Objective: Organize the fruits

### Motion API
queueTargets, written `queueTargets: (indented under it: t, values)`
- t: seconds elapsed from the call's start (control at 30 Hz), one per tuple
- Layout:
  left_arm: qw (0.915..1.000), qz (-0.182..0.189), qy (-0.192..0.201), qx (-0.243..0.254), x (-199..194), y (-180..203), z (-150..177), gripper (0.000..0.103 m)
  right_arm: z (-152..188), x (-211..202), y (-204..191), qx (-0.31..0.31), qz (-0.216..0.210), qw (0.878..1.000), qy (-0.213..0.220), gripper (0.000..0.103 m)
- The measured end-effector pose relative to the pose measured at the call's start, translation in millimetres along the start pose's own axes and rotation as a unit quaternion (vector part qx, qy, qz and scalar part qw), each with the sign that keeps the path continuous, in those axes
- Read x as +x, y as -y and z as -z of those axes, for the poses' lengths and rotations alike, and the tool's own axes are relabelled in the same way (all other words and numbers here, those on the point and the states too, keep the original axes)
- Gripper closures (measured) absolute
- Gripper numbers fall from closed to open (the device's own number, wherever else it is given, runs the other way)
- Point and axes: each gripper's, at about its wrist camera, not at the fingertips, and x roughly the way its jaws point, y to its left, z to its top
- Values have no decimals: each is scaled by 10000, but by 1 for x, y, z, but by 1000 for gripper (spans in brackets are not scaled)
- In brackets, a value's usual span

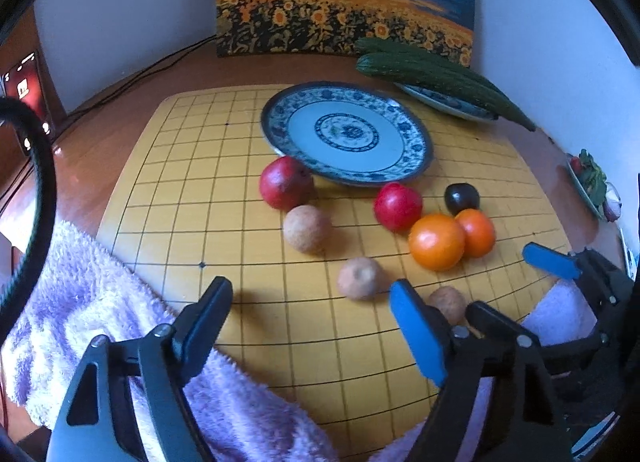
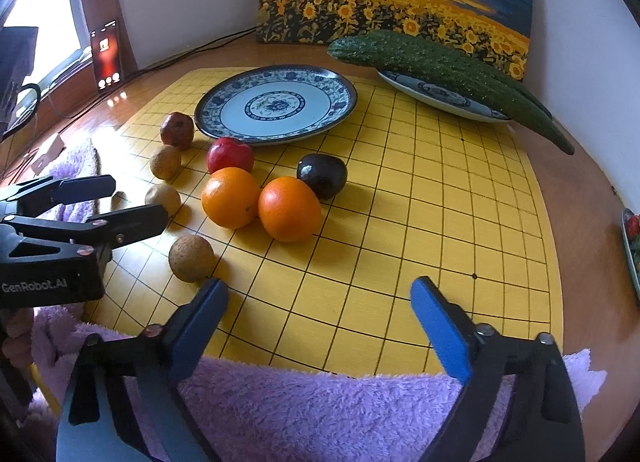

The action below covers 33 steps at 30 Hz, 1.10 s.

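Observation:
An empty blue-and-white plate point(image 1: 348, 132) point(image 2: 276, 102) sits at the back of a yellow grid board point(image 1: 240, 222) point(image 2: 420, 202). In front of it lie two oranges point(image 1: 438, 241) point(image 2: 289, 208), two red fruits point(image 1: 285, 183) point(image 2: 230, 154), a dark plum point(image 1: 462, 197) point(image 2: 322, 175) and several small brown fruits point(image 1: 307, 228) point(image 2: 191, 258). My left gripper point(image 1: 312, 298) is open and empty above the board's near edge; it also shows in the right wrist view point(image 2: 136, 198). My right gripper point(image 2: 320, 302) is open and empty; it also shows in the left wrist view point(image 1: 464, 274).
A second plate point(image 2: 436, 96) at the back right holds two cucumbers point(image 1: 432, 72) point(image 2: 448, 70). A sunflower painting point(image 1: 344, 2) leans on the wall. A purple towel point(image 1: 100, 322) point(image 2: 320, 414) lies along the near edge. A lit phone point(image 2: 106, 54) stands at the left.

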Motion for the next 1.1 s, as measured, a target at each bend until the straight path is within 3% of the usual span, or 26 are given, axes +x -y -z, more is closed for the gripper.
queueTargets:
  t: [0.3,0.77,1.1]
  values:
    - [10000,9,32,72,3,5,-4,37,-8,-2,0,34,-233,9997,96,33]
    - [9990,373,34,233,6,11,-5,76,-19,2,-3,116,-196,9996,164,41]
    - [9987,445,93,220,1,4,-2,78,-23,5,-3,219,-202,9994,184,48]
